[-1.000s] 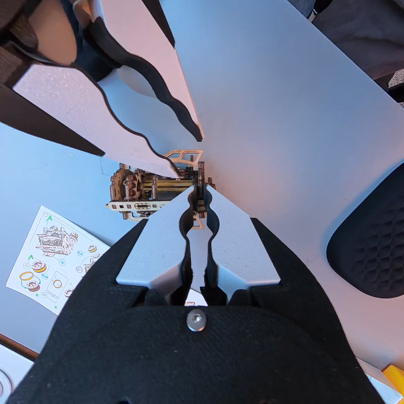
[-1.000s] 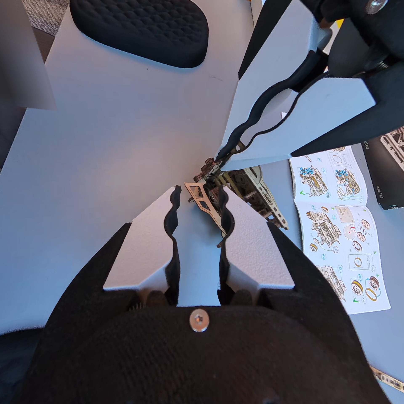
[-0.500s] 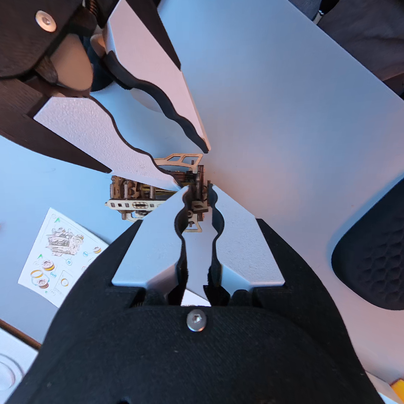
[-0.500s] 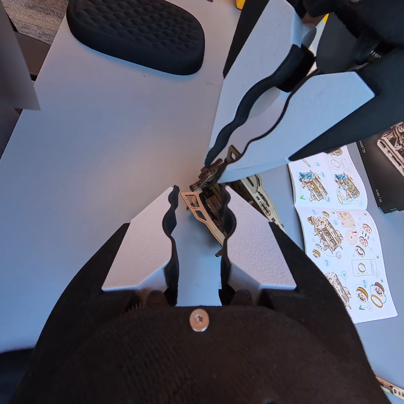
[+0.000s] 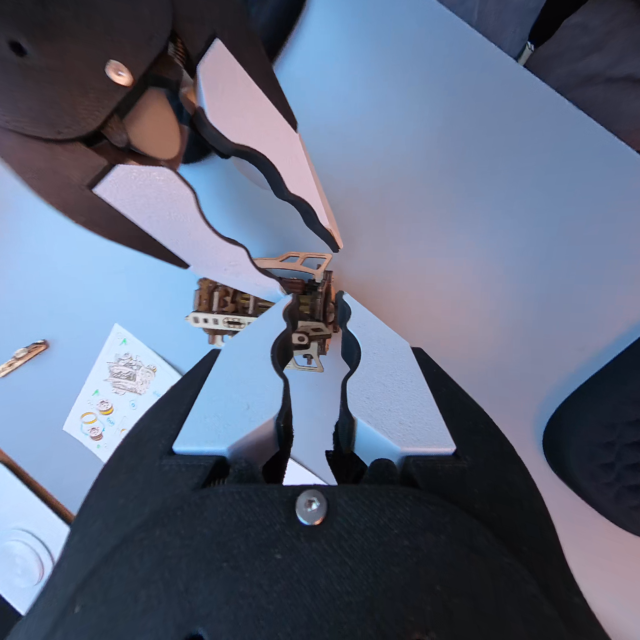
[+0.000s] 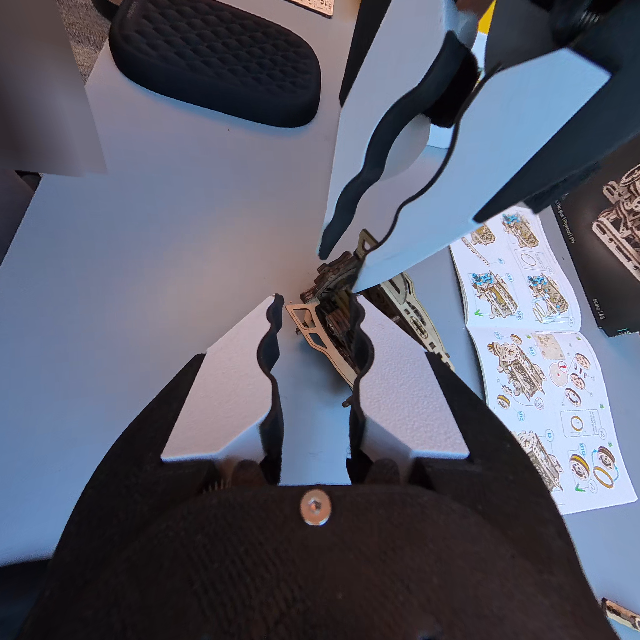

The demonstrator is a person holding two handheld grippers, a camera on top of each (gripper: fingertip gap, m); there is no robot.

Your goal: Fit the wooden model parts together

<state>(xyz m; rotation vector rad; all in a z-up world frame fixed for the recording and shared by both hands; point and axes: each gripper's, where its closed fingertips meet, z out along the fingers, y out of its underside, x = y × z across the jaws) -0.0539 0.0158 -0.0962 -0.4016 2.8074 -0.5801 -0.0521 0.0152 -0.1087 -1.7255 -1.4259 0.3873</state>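
Note:
The wooden model (image 5: 311, 311), a brown geared block with pale side frames, lies on the white table (image 5: 450, 207). My left gripper (image 5: 316, 298) is open, its jaws set around the model's near end with small gaps on either side. My right gripper (image 5: 308, 267) comes in from the upper left, open, its tips over the model's top frame. In the right wrist view the model (image 6: 332, 325) lies between the open jaws of my right gripper (image 6: 316, 300), against the right finger (image 6: 391, 374). The left gripper (image 6: 340, 270) hangs over the model's far end.
An instruction sheet (image 6: 540, 363) lies right of the model, with a black box (image 6: 609, 242) beyond it. A black padded rest (image 6: 214, 62) sits at the table's far side. A loose wooden strip (image 5: 20, 356) lies left of the sheet (image 5: 117, 388).
My left gripper's jaws have spread from a tight pinch on the model's end plate to a wider gap. The right gripper has stayed open and shifted slightly closer over the model.

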